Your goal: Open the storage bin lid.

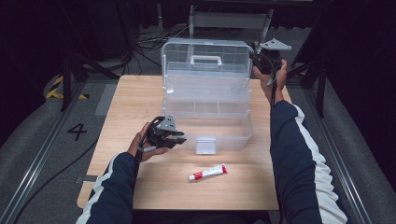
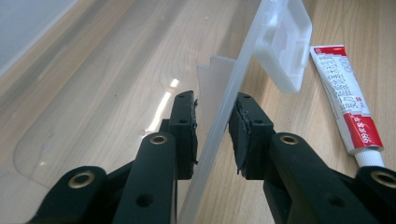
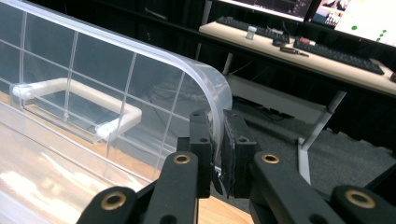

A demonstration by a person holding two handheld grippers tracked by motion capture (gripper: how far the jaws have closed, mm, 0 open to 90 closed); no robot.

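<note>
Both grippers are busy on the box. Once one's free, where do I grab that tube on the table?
Grip the tube across its flat red-and-white body near the middle, coming straight down from above. It lies flat on the table, in front of the box with bare wood around it. Set the jaws across its width; the capped end looks narrower and likelier to slip.

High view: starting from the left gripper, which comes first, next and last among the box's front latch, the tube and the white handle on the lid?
Measured from the left gripper:
1. Front latch, just to its right on the clear box's near wall.
2. Tube, lying on the table nearer the person, to the right.
3. White handle, up on the raised lid at the far side.
</note>
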